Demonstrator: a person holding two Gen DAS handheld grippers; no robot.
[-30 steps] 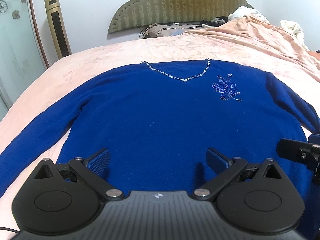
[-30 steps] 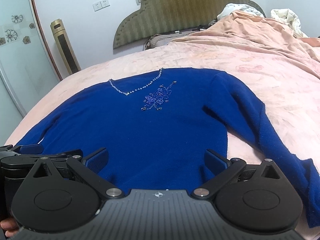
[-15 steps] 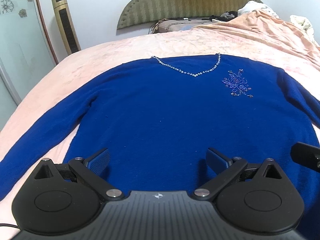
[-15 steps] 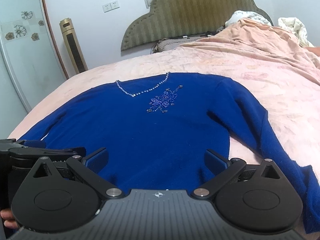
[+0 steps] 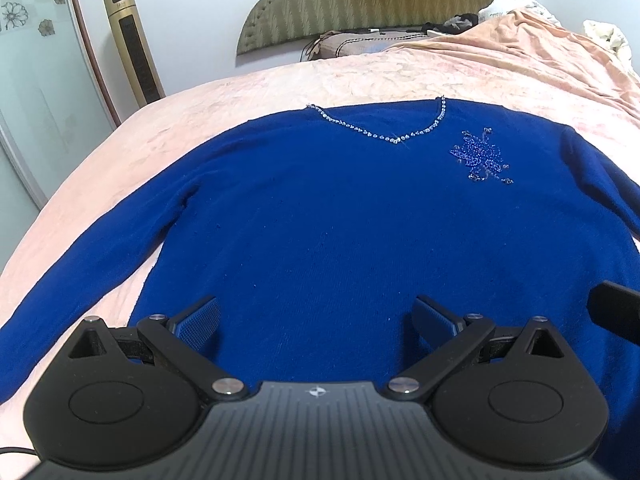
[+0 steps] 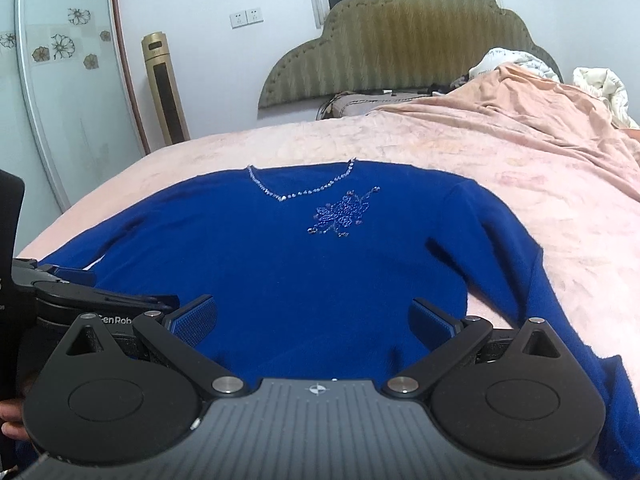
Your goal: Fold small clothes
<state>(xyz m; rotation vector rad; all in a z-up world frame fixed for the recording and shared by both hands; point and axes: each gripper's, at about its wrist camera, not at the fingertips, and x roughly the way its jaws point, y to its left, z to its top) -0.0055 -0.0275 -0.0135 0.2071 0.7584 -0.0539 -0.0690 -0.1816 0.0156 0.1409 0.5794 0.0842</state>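
Sweater first: one royal-blue knit sweater (image 5: pixel 320 216) lies flat and face up on one pink bedspread (image 5: pixel 360 80), its two long sleeves spread out to either side and its hem nearest the cameras. One line of clear rhinestones (image 5: pixel 384 134) trims the V-neck, and one beaded flower motif (image 5: pixel 480 156) sits on the chest just beside that neckline.

Two grippers hang over the lower part of the garment. The left gripper (image 5: pixel 316 320) has its two blue-padded fingers (image 5: pixel 198 318) spread wide, nothing between them, above the hem area; whether the pads touch the knit cannot be told. The right gripper (image 6: pixel 314 318) is likewise spread wide with two blue pads (image 6: pixel 434 316) held apart over the right half of the hem, close to where the right sleeve (image 6: pixel 532 280) runs down toward the cuff. From the right wrist view the left gripper's black body shows at the left edge, just beside the right one, with part of a hand (image 6: pixel 12 416) behind it.

At the head of the bed stand one olive scalloped headboard (image 6: pixel 400 40) and one crumpled peach blanket (image 6: pixel 540 104). One gold tower fan (image 5: pixel 132 44) stands against the wall, near a glass door with flower decals (image 6: pixel 60 46).
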